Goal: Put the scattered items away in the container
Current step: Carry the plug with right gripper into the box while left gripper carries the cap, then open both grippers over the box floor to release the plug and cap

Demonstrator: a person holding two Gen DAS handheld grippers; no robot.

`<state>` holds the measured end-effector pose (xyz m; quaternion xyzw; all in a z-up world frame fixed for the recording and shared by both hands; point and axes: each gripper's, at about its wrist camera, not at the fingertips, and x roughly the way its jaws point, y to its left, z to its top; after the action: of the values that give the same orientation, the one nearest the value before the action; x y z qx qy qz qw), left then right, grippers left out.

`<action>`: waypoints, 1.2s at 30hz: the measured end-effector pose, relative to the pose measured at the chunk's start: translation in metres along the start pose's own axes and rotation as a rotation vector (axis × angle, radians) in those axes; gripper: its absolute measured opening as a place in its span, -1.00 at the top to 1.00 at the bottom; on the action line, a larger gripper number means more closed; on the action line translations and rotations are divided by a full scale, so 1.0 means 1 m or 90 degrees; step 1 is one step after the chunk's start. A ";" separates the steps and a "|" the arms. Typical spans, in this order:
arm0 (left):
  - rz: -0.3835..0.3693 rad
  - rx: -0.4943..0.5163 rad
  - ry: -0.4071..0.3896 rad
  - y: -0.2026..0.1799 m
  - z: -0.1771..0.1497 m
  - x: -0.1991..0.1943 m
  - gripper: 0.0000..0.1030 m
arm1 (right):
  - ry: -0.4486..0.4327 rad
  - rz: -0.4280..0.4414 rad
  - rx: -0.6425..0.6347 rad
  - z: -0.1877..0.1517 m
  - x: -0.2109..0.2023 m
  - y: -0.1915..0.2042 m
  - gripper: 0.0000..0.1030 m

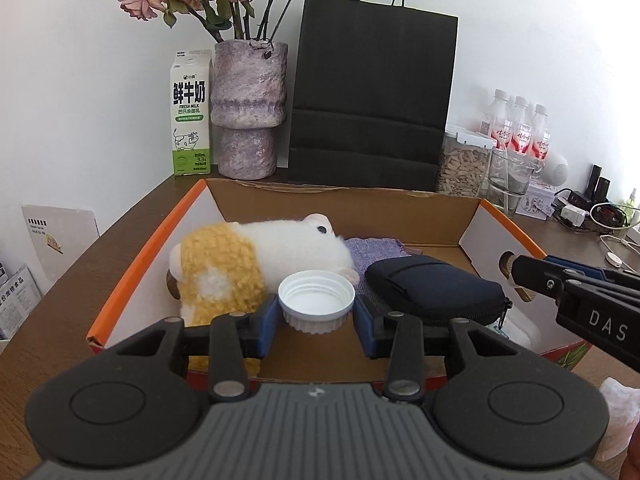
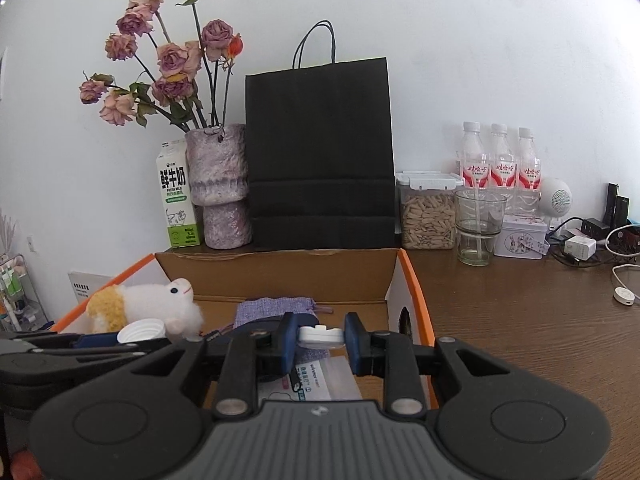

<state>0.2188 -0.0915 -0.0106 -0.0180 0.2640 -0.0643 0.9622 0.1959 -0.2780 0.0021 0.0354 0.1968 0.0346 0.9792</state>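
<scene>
Left wrist view, my left gripper pinching a white ribbed cap, open side up, above the cardboard box near edge, right wrist view, my right gripper pinching a small white object over the box interior.

We see the cardboard box on the table, with the plush toy lying at its left, the cloth pouch right of the toy and the zip case near the right wall. Behind the box, from left to right, stand the milk carton, vase, paper bag, seed jar and bottles.
</scene>
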 end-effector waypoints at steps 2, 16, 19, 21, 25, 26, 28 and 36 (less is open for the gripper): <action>-0.001 0.000 -0.005 0.000 0.001 -0.001 0.22 | 0.001 0.001 0.001 -0.001 0.000 -0.001 0.53; 0.080 -0.002 -0.146 -0.004 -0.010 -0.039 -1.00 | -0.057 0.007 0.002 -0.004 -0.032 0.000 -1.00; 0.085 -0.007 -0.139 -0.002 -0.010 -0.039 -1.00 | -0.055 0.008 0.005 -0.006 -0.035 0.000 -1.00; 0.087 -0.006 -0.135 -0.002 -0.011 -0.038 -1.00 | -0.052 0.006 0.004 -0.006 -0.036 0.000 -1.00; 0.086 -0.005 -0.136 -0.002 -0.013 -0.039 -1.00 | -0.053 -0.001 0.001 -0.009 -0.036 0.002 -1.00; 0.085 -0.004 -0.136 -0.001 -0.014 -0.040 -1.00 | -0.054 -0.002 0.000 -0.010 -0.037 0.002 -1.00; 0.083 -0.001 -0.136 -0.001 -0.016 -0.041 -1.00 | -0.058 -0.004 -0.003 -0.012 -0.039 0.003 -1.00; 0.077 0.007 -0.147 -0.001 -0.023 -0.051 -1.00 | -0.075 -0.007 -0.024 -0.020 -0.049 0.009 -1.00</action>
<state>0.1635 -0.0852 -0.0048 -0.0041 0.1518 -0.0055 0.9884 0.1425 -0.2716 0.0029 0.0180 0.1384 0.0307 0.9897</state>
